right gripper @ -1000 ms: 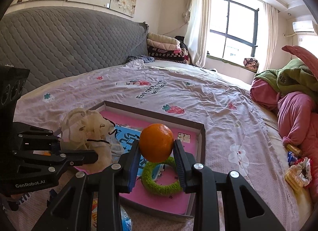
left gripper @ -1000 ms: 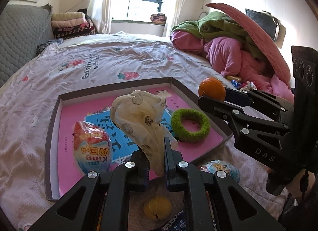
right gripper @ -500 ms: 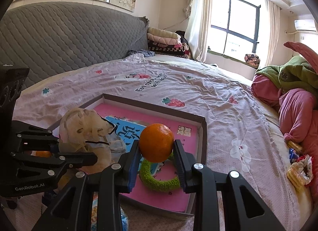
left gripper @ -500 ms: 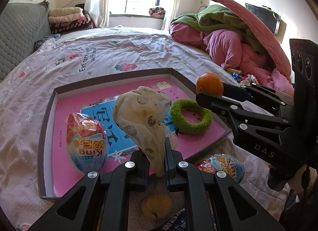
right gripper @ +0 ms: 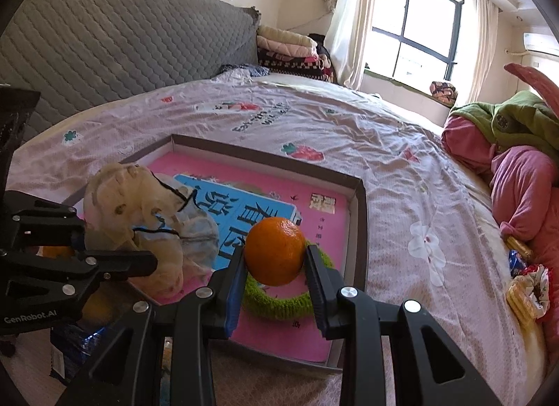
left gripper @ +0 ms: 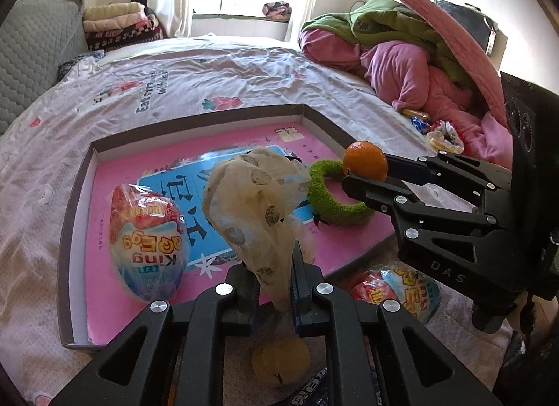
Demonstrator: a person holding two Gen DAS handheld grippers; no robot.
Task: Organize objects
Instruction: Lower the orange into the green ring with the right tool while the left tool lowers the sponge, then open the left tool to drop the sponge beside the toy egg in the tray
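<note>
Left gripper (left gripper: 274,287) pinches one cream cloth (left gripper: 255,196); right gripper (right gripper: 276,278) clamps one orange (right gripper: 274,250), both above the tray (left gripper: 75,196). Two eggs: one inside (left gripper: 148,245), one outside (left gripper: 401,290), perhaps partly hidden.

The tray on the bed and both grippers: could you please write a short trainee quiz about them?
1. True or false: the right gripper is shut on the orange.
2. What does the left gripper hold?
3. Which lies inside the tray? A. the green ring B. the yellow ball

Key: 1 true; 2 a cream spotted cloth; 3 A, the ball lies on the bed outside the tray.
</note>
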